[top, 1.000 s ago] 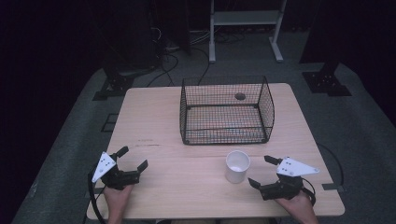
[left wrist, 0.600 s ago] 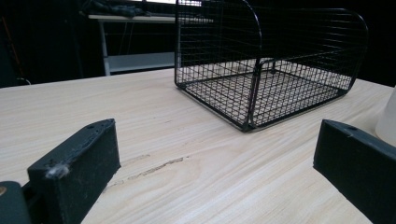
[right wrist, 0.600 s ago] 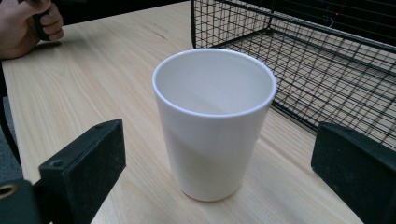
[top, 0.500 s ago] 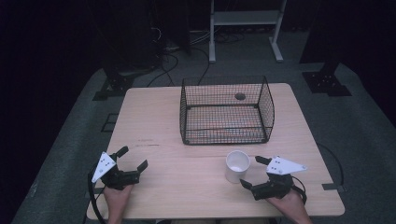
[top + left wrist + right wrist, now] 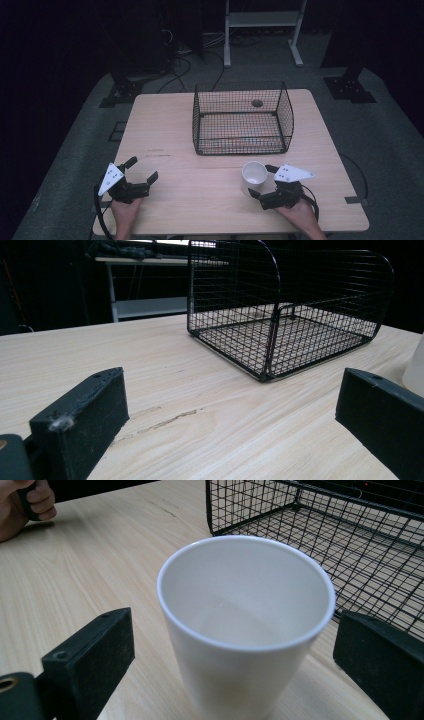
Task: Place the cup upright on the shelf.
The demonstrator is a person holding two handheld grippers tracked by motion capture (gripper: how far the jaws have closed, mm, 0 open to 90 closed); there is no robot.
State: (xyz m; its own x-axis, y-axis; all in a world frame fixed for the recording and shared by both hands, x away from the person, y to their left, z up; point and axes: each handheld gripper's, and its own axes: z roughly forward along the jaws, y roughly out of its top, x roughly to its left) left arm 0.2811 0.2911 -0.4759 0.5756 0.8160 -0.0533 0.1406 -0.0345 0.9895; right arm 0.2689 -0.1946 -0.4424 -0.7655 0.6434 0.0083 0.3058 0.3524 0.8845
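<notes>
A white cup [image 5: 254, 175] stands upright and empty on the wooden table [image 5: 180, 130], just in front of a black wire basket [image 5: 241, 119]. My right gripper [image 5: 261, 181] is open, its jaws on either side of the cup [image 5: 245, 630] without touching it. The basket [image 5: 350, 535] lies just behind the cup. Near the table's front left, my left gripper [image 5: 142, 171] stands open with nothing between its jaws. In the left gripper view the basket [image 5: 285, 310] lies ahead and the cup's edge [image 5: 415, 367] shows at the far right.
A round hole [image 5: 257, 103] in the table shows through the basket's back. A white-framed stand [image 5: 262, 25] and cables [image 5: 185, 55] are on the dark floor beyond the table. The other hand [image 5: 25, 502] shows at the top left of the right gripper view.
My right gripper has slid left along the table toward the cup, so its open jaws now flank it. The left gripper, cup and basket have stayed put.
</notes>
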